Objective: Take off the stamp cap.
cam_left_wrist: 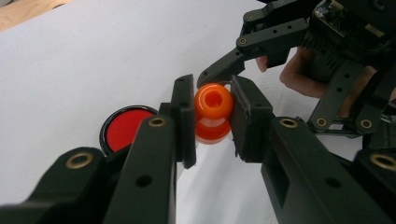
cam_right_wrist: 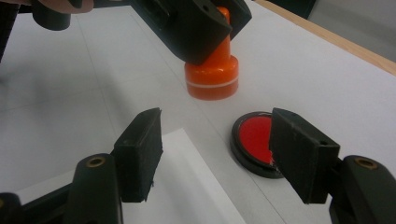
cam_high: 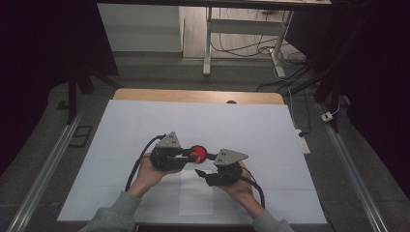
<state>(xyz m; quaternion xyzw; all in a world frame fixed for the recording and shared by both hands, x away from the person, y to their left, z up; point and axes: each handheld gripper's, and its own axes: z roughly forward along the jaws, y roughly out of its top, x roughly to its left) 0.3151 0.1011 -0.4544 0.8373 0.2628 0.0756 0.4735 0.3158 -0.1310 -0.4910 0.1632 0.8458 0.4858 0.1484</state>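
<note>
stamp: your left gripper (cam_left_wrist: 212,119) is clamped on the orange stamp (cam_left_wrist: 213,112) — knob between its pads, base on the white sheet (cam_high: 145,130).
right gripper: your right gripper (cam_right_wrist: 215,156) has its jaws apart, nothing between — stamp sits beyond them.
ink pad: red ink pad (cam_right_wrist: 257,140) lies just beside the stamp.

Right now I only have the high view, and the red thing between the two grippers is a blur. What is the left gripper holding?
Observer: The left gripper is shut on the round knob of an orange stamp, which stands base down on the white cover.
Operator: And the red disc beside it?
Observer: That is a red ink pad in a shallow black tin, lying uncovered and apart from the stamp.
Operator: Is the right gripper holding anything?
Observer: No. The right gripper is open, with nothing between its jaws, and it points toward the pad and stamp.
</note>
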